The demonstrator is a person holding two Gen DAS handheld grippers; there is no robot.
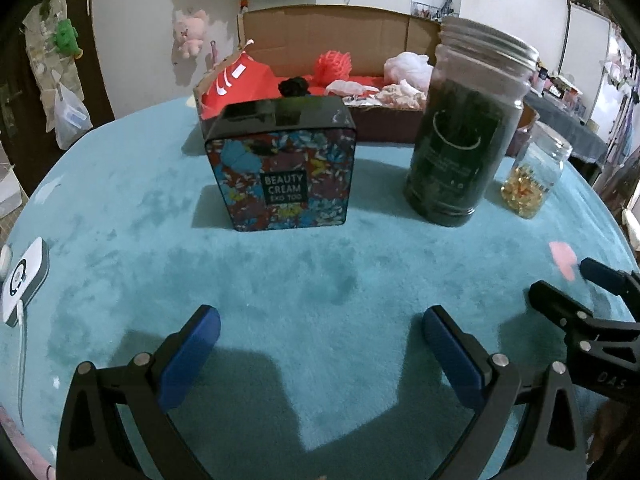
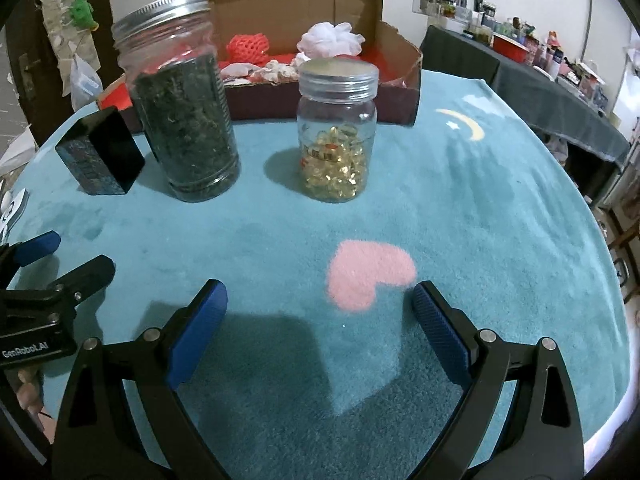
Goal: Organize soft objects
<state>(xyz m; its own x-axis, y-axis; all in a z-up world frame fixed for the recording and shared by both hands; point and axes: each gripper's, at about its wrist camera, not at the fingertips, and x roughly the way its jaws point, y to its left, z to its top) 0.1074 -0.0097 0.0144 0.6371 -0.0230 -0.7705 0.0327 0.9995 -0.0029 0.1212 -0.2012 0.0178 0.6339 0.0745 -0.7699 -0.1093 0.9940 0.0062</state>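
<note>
Nearest the cameras, the left gripper (image 1: 320, 344) and the right gripper (image 2: 320, 320) hang low over the teal cloth (image 1: 320, 280) on the counter. Both sets of jaws are spread wide and hold nothing.

Left to right across the counter:
- A white device (image 1: 24, 280) with a cable, at the left edge.
- A tin (image 1: 282, 168) marked "BEAUTY CREAM", upright.
- A tall jar (image 1: 460, 136) of dark leaves, metal lid on.
- A small jar (image 2: 336, 132) of yellow capsules, lid on.

Behind these three stands an open cardboard box (image 1: 320, 36). It holds the soft objects: a red cloth (image 1: 236, 84), a black piece (image 1: 294, 87), a red mesh ball (image 1: 332, 64), pale crumpled pieces (image 1: 396, 92) and a white puff (image 2: 332, 40).

Handling, as a judgement: the soft items look light and will collapse under pressure. Pinch a raised fold or the top of the ball, not the flat body. The mesh may snag on the pads. The jars stand between the grippers and the box; reach around them, since they look rigid and breakable.
</note>
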